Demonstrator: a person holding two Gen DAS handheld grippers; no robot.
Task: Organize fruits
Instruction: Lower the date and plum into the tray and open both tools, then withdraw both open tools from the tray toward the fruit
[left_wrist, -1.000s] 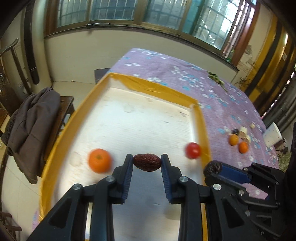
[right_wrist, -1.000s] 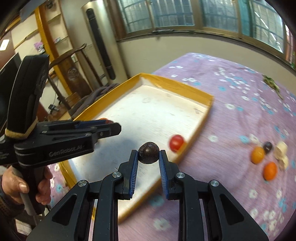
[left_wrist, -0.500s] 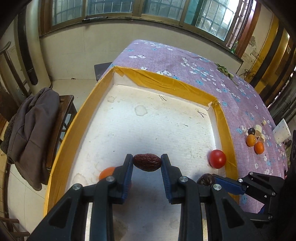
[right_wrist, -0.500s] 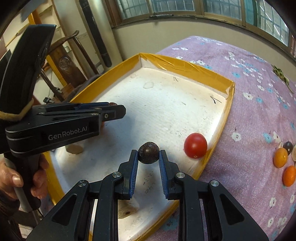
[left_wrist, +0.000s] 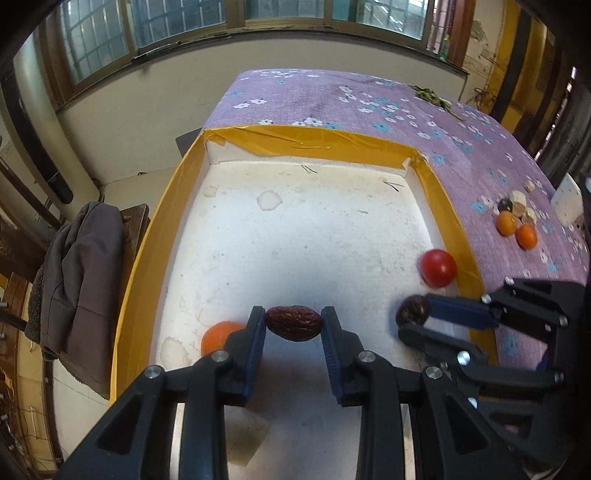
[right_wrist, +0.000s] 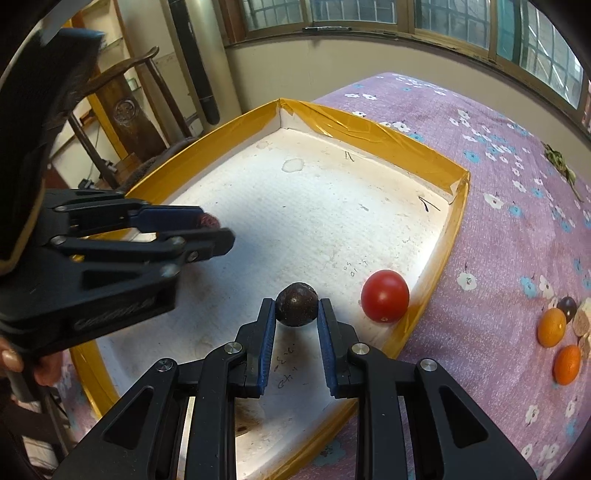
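Note:
My left gripper is shut on a wrinkled dark red date over the near part of the white tray with yellow taped rim. My right gripper is shut on a round dark fruit, also over the tray; it shows in the left wrist view too. A red tomato lies in the tray by its right wall. An orange lies in the tray, partly hidden behind my left finger.
On the purple flowered cloth right of the tray lie two small oranges, a dark fruit and pale pieces. A chair with a grey jacket stands left of the table. A sprig of greens lies far back.
Both grippers have moved forward and lower over the tray, still holding their fruits. The orange has slipped behind my left finger.

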